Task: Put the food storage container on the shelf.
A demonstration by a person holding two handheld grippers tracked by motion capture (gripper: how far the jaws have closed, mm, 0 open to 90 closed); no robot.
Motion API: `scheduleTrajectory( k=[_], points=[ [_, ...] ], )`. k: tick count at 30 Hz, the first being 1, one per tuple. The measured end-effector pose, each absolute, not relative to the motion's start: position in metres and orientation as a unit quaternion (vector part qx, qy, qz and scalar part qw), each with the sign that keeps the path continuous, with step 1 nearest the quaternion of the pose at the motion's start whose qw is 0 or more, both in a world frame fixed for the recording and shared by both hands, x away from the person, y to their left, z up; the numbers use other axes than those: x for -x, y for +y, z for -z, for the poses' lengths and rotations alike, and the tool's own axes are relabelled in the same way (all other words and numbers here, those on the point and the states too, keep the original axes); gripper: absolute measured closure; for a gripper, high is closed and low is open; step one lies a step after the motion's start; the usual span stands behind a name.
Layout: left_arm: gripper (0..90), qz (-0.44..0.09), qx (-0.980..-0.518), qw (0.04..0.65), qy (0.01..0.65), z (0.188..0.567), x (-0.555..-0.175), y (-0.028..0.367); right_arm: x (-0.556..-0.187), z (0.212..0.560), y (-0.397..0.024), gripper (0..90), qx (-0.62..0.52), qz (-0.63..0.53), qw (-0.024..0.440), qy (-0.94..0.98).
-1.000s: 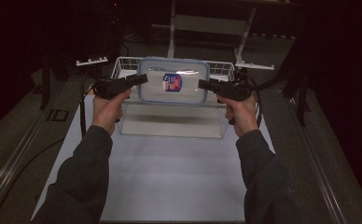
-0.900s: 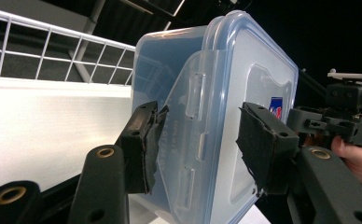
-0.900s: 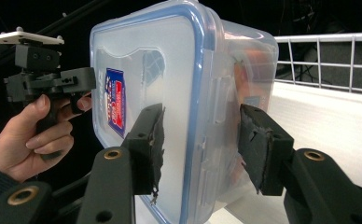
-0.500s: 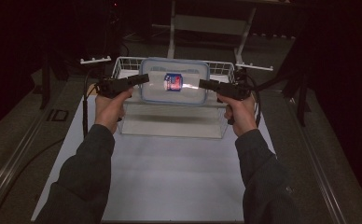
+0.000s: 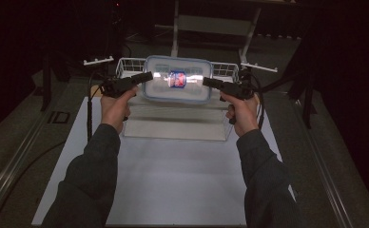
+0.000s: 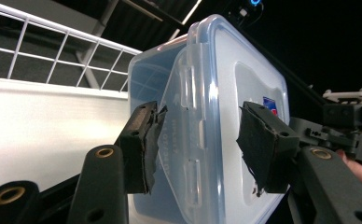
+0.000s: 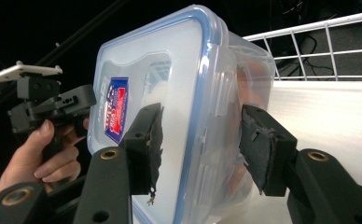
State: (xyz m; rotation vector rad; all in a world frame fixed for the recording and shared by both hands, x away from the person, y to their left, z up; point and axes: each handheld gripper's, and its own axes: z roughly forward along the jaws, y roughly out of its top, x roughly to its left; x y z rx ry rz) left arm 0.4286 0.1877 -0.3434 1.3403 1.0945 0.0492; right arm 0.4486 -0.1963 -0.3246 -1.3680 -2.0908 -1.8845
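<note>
Clear lidded food container (image 5: 178,80), blue seal round its rim, red-and-blue label (image 5: 177,79) on the lid, lifted near the table's (image 5: 182,190) far edge, before a white wire basket (image 5: 125,66). Flanked by left gripper (image 5: 147,76) and right gripper (image 5: 206,81), jaws parted astride its end latches, pads apparently off the plastic.

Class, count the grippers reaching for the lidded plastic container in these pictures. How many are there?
2. The left gripper is at the container's left end, the right gripper at its right end.
</note>
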Motion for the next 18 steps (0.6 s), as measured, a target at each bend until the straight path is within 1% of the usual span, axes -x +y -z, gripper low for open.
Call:
scheduleTrajectory(
  k=[3, 4, 6, 7, 8, 9, 10, 15, 18],
  points=[
    [48.4, -0.017, -0.582, 0.651, 0.487, 0.345, -0.433, 0.187, -0.452, 0.326, -0.196, 49.1, 0.441, 0.605, 0.007, -0.662],
    [48.1, -0.020, -0.575, 0.653, 0.492, 0.347, -0.436, 0.186, -0.455, 0.327, -0.196, 48.2, 0.447, 0.606, 0.003, -0.658],
    [47.8, -0.026, -0.577, 0.651, 0.493, 0.347, -0.437, 0.186, -0.456, 0.327, -0.195, 48.0, 0.450, 0.604, -0.002, -0.658],
    [47.1, -0.046, -0.580, 0.644, 0.497, 0.347, -0.438, 0.184, -0.457, 0.327, -0.193, 47.8, 0.452, 0.600, -0.014, -0.660],
    [45.6, -0.046, -0.580, 0.644, 0.497, 0.347, -0.438, 0.184, -0.458, 0.326, -0.190, 52.3, 0.452, 0.591, -0.032, -0.667],
    [46.9, -0.070, -0.588, 0.619, 0.516, 0.347, -0.439, 0.183, -0.458, 0.326, -0.187, 48.6, 0.455, 0.581, -0.046, -0.674],
    [49.7, -0.075, -0.589, 0.621, 0.511, 0.348, -0.439, 0.183, -0.458, 0.326, -0.185, 45.2, 0.456, 0.572, -0.055, -0.679],
    [49.4, -0.110, -0.602, 0.607, 0.507, 0.343, -0.432, 0.181, -0.455, 0.327, -0.182, 45.9, 0.453, 0.571, -0.071, -0.681],
    [49.6, -0.118, -0.605, 0.603, 0.506, 0.340, -0.428, 0.183, -0.450, 0.323, -0.180, 47.0, 0.441, 0.559, -0.094, -0.696]
  ],
)
